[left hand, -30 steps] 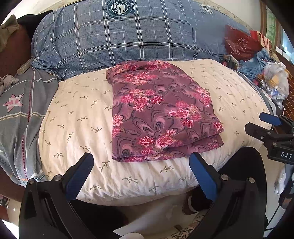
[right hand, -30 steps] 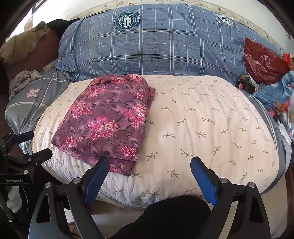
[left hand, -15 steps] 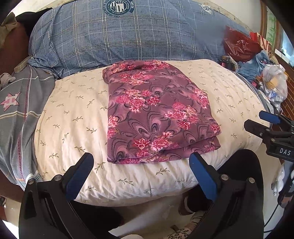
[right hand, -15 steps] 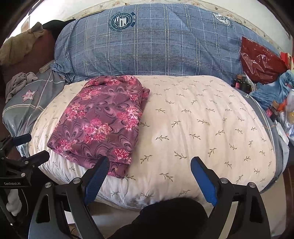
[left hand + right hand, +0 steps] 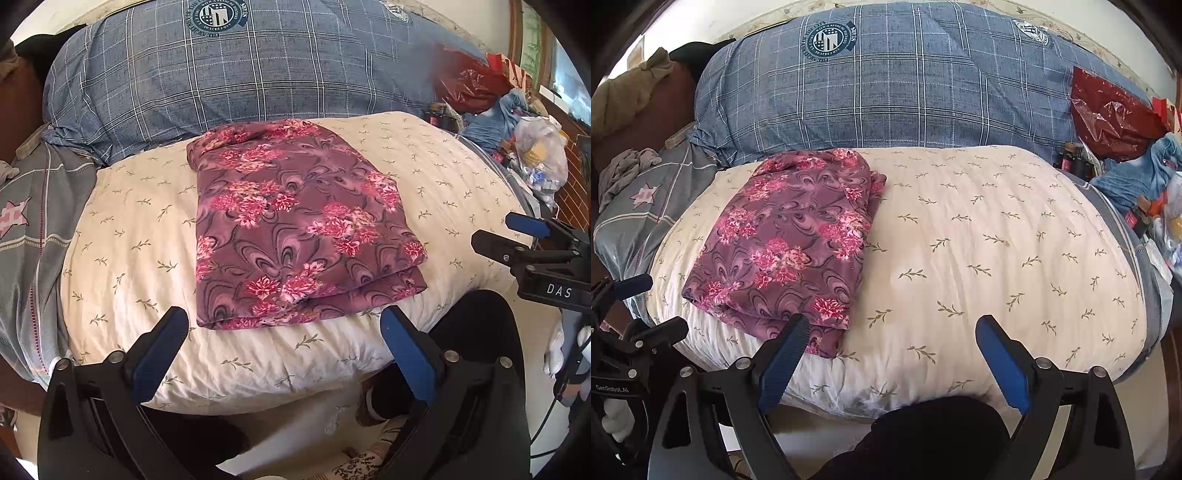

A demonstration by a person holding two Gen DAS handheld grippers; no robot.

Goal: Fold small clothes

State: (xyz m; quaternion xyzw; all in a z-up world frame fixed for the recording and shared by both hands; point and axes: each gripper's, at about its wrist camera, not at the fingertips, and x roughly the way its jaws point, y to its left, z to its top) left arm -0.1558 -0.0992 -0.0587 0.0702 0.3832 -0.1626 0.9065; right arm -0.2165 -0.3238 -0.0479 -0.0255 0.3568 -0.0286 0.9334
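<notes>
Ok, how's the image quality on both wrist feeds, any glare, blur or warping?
Left wrist: daylight, sharp on the floral garment, red bag blurred, edges bowed by fisheye. Right wrist: even light, cream pillow crisp, no glare, plaid pillow curved by the lens.

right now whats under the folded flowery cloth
The flowery cloth lies on a cream quilt printed with small leaf sprigs, which shows all around it. At the near edge its own folded layers are stacked. Whatever is directly beneath the cloth is covered.
</notes>
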